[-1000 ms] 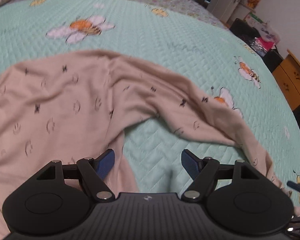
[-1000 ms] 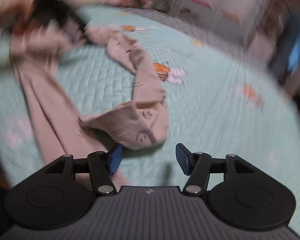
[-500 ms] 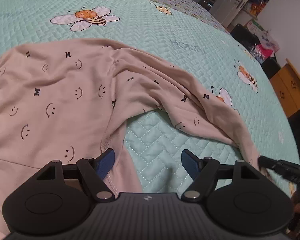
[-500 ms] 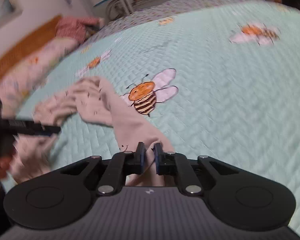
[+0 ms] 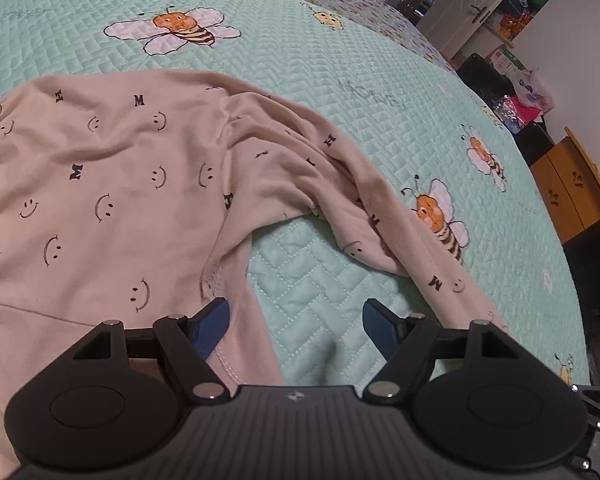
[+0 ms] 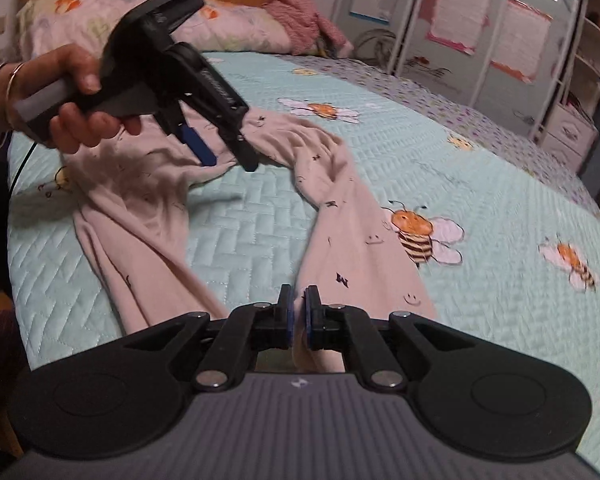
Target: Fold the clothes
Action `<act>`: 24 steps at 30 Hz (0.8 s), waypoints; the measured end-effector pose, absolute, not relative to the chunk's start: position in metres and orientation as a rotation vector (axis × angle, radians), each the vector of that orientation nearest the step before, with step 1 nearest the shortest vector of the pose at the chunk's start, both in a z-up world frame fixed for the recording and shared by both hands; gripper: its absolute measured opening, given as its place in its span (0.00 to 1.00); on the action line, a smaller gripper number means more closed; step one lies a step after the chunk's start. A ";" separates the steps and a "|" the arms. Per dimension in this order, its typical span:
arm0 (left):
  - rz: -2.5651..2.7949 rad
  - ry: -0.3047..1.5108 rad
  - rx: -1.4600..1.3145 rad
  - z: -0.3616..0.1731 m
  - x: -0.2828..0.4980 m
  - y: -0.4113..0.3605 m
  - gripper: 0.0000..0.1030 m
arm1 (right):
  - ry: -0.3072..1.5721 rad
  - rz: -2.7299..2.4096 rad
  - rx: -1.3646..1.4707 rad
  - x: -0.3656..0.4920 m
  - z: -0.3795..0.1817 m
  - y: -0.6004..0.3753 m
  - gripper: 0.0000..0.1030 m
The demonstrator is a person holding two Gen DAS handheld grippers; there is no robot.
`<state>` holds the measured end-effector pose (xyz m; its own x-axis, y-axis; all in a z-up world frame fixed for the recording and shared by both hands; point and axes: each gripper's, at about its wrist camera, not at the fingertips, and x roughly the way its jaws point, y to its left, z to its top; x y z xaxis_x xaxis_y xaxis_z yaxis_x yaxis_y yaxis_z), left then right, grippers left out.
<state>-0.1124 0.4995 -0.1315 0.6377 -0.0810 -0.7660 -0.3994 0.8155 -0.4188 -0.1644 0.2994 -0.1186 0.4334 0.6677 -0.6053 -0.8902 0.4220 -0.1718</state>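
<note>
While the right gripper (image 6: 298,312) pinches one pajama-trouser leg (image 6: 360,248), the left gripper (image 5: 296,320), fingers wide at nine o'clock, should clamp the crotch seam (image 5: 216,276) next.

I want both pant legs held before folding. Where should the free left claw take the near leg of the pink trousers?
Probably at the stitched hem edge of the near leg, just beside the open left claw. Come straight down and forward: the pink trousers lie flat on the quilt, so one finger must slip under that edge. The right claw already pinches the other leg.
</note>
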 end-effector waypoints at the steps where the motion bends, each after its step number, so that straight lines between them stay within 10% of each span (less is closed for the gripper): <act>1: 0.183 0.870 -0.616 -0.130 -0.113 0.499 0.74 | 0.488 1.026 -0.513 -0.165 -0.118 0.298 0.06; 24: 0.157 0.798 -0.641 -0.118 -0.071 0.472 0.73 | 0.517 1.021 -0.442 -0.168 -0.125 0.276 0.06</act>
